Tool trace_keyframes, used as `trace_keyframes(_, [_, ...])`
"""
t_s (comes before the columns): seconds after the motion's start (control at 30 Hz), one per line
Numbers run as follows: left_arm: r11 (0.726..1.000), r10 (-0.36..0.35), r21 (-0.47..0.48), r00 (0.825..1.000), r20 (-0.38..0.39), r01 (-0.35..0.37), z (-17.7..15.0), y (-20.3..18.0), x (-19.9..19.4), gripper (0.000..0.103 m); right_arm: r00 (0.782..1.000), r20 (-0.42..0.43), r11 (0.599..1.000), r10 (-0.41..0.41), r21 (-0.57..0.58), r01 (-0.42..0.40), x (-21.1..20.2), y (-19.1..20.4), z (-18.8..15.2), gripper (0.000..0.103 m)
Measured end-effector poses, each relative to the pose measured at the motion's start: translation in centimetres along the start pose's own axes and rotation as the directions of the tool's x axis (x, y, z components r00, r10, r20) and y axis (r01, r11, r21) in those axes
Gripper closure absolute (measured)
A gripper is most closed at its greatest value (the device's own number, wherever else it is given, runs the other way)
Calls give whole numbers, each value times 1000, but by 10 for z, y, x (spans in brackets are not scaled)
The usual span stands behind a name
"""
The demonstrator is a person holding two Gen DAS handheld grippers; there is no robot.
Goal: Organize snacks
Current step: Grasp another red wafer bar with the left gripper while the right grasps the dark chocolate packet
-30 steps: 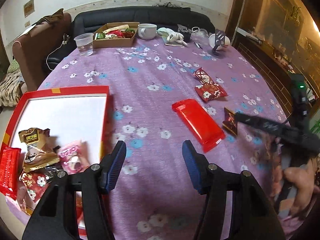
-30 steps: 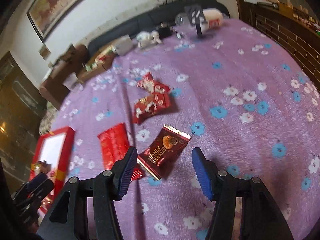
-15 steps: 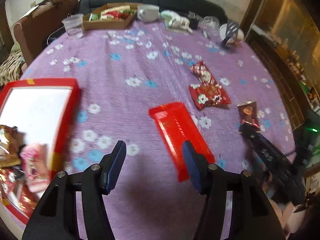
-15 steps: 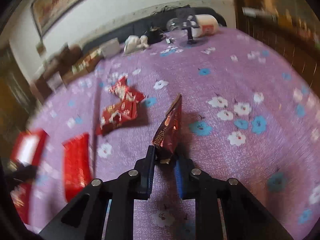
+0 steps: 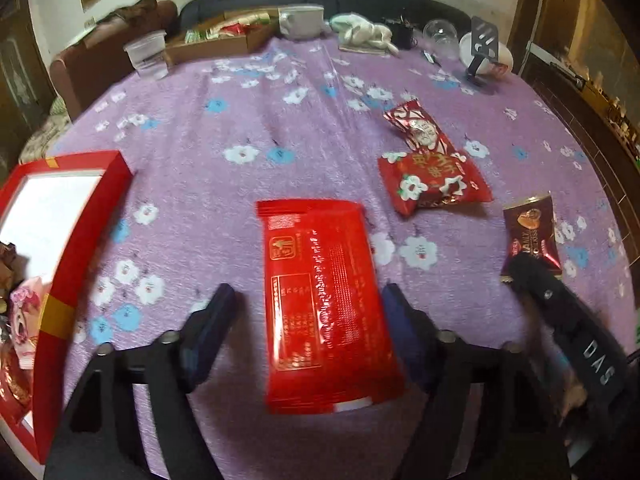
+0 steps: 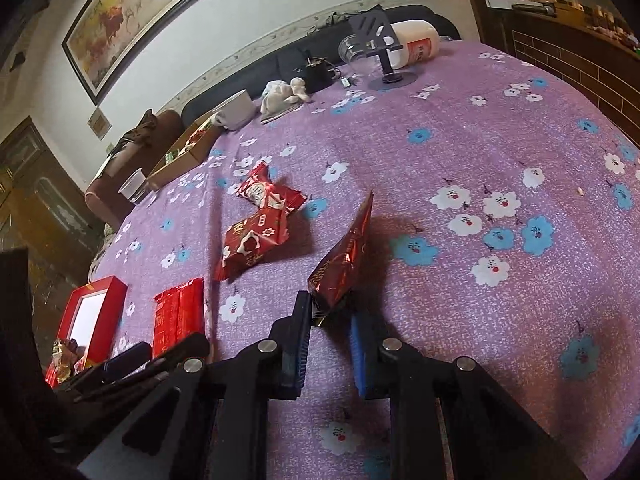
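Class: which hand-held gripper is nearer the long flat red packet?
Left: its opening fingers straddle the long flat red packet. The right holds a brown packet beside it.

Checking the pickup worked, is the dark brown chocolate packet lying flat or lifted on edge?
On edge: the right gripper is shut on the chocolate packet, whose far end tilts up above the tablecloth.

Glossy foil packets (image 5: 434, 180) – nubby, perhaps terry, tablecloth (image 5: 240, 120).

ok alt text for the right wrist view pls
The right gripper pinches a dark red snack packet by its corner above a purple floral tablecloth. Two red snacks lie beyond; a flat red pack and red box sit left.
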State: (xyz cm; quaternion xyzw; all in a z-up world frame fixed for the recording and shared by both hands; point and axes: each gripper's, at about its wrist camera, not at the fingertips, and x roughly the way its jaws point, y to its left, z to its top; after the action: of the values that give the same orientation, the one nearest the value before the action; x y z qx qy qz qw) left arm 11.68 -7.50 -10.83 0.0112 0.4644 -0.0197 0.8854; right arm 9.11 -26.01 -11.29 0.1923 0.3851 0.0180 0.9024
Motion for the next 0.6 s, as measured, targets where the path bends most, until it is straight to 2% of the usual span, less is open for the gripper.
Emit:
trace_keyframes(0.03, [1000, -3, 6, 1000, 6, 3, 0, 3, -1, 51, 1000, 0, 1000, 1, -2, -1, 0, 1, 0, 84])
trace_keyframes(0.07, [1000, -7, 12, 1000, 9, 7, 0, 5, -2, 54, 1000, 3, 1000, 1, -5, -1, -1, 1, -1, 84])
trace_keyframes(0.27, [998, -45, 42, 999, 9, 45, -7, 30, -7, 55, 999, 31, 997, 26, -73, -24, -6, 15, -2, 84])
trace_keyframes(0.4, [997, -67, 46, 998, 13, 66, -15, 51, -18, 56, 994, 35, 988, 102, -119, -97, -10, 28, -3, 85])
trace_keyframes(0.6, [998, -62, 36, 993, 102, 58, -21, 93, -54, 55, 979, -8, 961, 203, -192, -201, -18, 76, -17, 86])
